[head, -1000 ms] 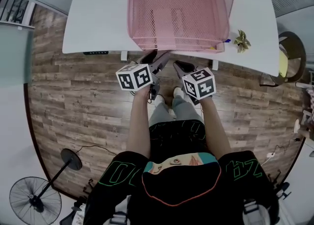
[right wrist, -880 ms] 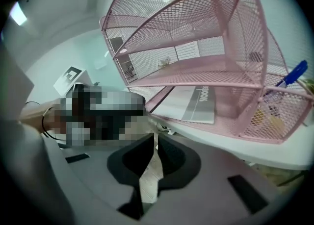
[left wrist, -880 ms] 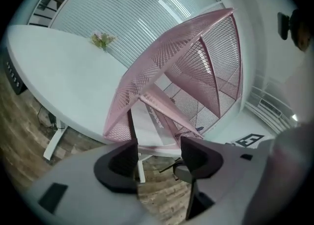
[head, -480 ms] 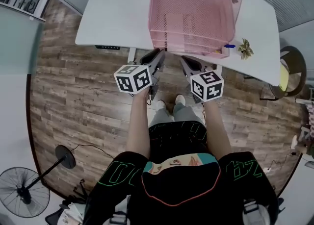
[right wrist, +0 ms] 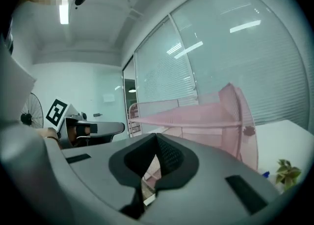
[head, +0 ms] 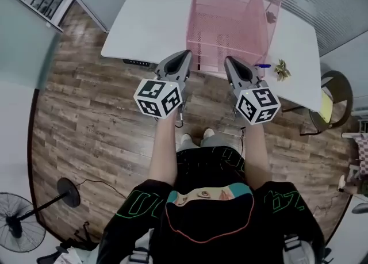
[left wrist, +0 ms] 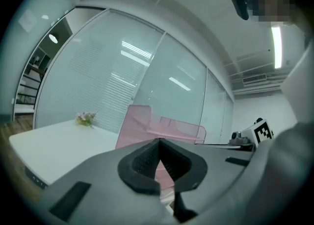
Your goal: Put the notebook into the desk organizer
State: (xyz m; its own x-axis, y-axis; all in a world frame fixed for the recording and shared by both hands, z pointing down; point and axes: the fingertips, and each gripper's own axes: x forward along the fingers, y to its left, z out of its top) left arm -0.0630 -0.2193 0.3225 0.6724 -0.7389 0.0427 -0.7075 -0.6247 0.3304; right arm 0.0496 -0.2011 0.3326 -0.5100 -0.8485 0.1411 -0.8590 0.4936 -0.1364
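The pink mesh desk organizer [head: 230,24] stood on the white desk [head: 146,24], toward its right half. Both tools were held side by side at the desk's near edge, pointing at the organizer. The left gripper [head: 185,54] had its jaws closed together on nothing, and the right gripper [head: 229,60] was likewise closed and empty. Whether the notebook lay inside the mesh, I could not tell.

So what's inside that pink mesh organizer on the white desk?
Inside the pink wire-mesh desk organizer only its own stacked trays and upright panels show; no notebook can be made out. The lower trays are mostly covered by the top one, so their contents stay hidden.
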